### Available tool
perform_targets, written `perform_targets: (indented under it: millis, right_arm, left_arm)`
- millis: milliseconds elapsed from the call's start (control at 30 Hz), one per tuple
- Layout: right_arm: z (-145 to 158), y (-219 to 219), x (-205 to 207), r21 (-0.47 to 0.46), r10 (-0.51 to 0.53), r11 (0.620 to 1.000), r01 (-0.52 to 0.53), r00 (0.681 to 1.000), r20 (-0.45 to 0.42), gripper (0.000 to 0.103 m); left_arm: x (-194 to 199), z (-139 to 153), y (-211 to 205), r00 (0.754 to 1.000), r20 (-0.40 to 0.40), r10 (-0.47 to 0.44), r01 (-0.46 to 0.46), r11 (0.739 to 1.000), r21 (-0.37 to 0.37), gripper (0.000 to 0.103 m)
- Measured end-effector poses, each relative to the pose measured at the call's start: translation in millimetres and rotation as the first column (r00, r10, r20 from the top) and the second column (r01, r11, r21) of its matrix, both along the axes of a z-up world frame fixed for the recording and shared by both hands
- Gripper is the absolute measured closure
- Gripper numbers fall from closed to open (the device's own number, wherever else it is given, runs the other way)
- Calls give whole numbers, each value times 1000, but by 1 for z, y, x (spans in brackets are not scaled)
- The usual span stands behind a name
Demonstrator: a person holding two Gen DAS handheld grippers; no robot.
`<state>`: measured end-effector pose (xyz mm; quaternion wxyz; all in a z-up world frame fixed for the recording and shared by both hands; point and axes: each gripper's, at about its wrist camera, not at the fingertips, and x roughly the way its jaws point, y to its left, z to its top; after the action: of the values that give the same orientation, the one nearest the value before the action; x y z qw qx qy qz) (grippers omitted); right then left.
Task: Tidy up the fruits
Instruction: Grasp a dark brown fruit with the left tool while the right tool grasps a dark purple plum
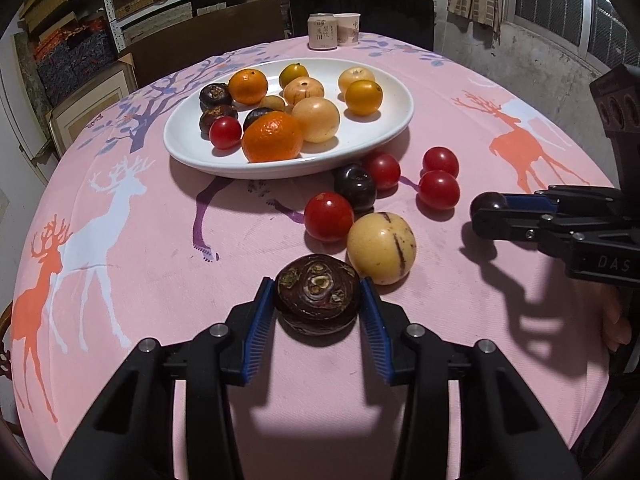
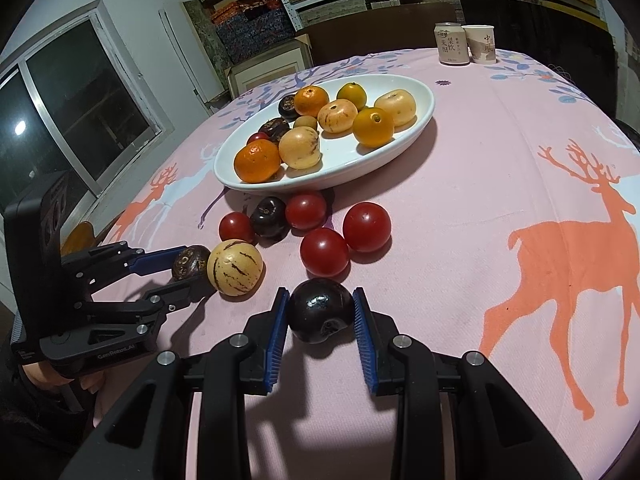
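Clamped in my left gripper sits a brown water chestnut, my right gripper pinching a dark one, so next I'd carry both to the plate.

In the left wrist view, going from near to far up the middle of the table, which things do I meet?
Left gripper shut on the dark brown fruit → pale striped fruit → white plate of fruit → drink can and paper cup, side by side.
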<state>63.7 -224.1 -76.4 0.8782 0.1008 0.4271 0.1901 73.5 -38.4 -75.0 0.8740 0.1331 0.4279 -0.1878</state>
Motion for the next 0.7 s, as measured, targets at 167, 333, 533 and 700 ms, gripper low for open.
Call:
perform_targets:
  millis: [167, 333, 533, 700]
  right_arm:
    - [1, -1, -1, 7, -3, 1000, 3, 1000, 8, 71]
    - [7, -2, -7, 24, 5, 1000, -6, 999, 51, 71]
    - [16, -13, -3, 57, -11, 998, 9, 999, 40, 71]
    - [53, -32, 14, 26, -45, 999, 43, 994, 103, 71]
  left_arm:
    - [-8, 10, 6, 1000, 13, 5, -5, 999, -36, 60]
    - [-14, 27, 17, 999, 34, 21, -19, 998, -54, 60]
    - [-6, 41, 14, 999, 43, 29, -25, 994, -104, 60]
    - [13, 58, -11, 998, 59, -11, 19, 989, -145, 60]
